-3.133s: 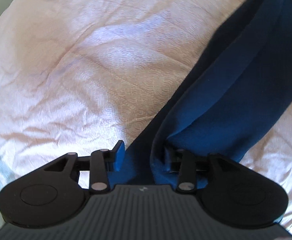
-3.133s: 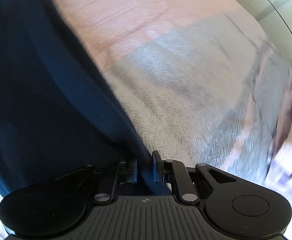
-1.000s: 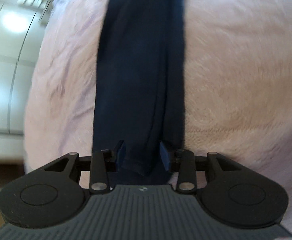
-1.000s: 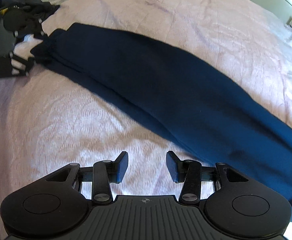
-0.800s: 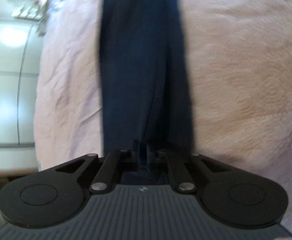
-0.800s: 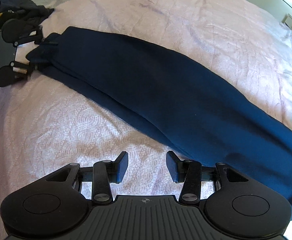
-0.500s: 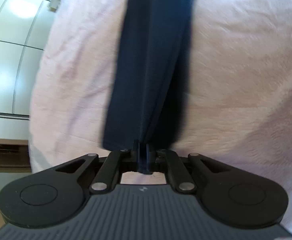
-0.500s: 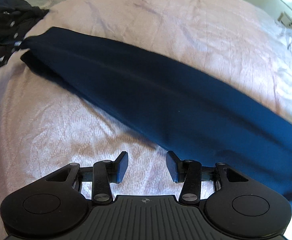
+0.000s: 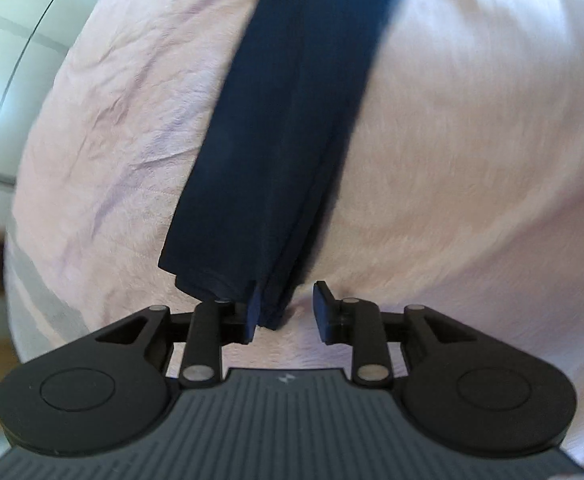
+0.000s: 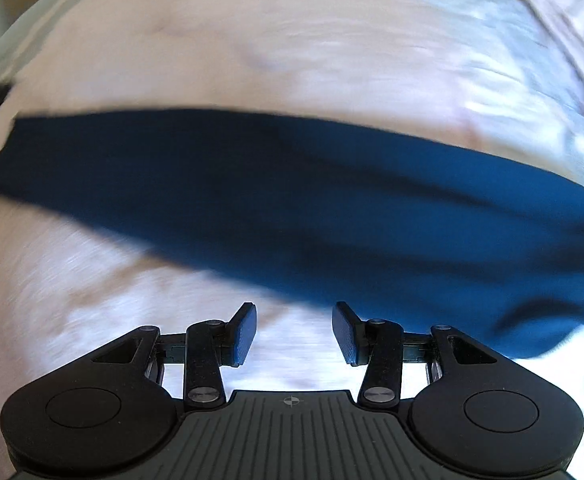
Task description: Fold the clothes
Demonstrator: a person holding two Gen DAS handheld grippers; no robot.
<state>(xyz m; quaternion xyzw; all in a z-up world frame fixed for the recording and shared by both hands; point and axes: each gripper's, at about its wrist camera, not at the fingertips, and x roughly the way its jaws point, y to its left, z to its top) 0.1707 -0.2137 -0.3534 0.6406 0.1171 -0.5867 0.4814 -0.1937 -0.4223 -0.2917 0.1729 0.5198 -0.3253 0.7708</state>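
Two claws agape, empty: left claw [image 9: 284, 317] | right claw [image 10: 294, 333] | navy garment [image 10: 292, 200] on bedspread [image 10: 252, 60]

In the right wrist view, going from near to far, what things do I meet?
Right gripper, open → pale pink bedspread → long navy garment lying across → more bedspread beyond it.

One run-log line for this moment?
left gripper: open | right gripper: open | navy garment: flat on bed
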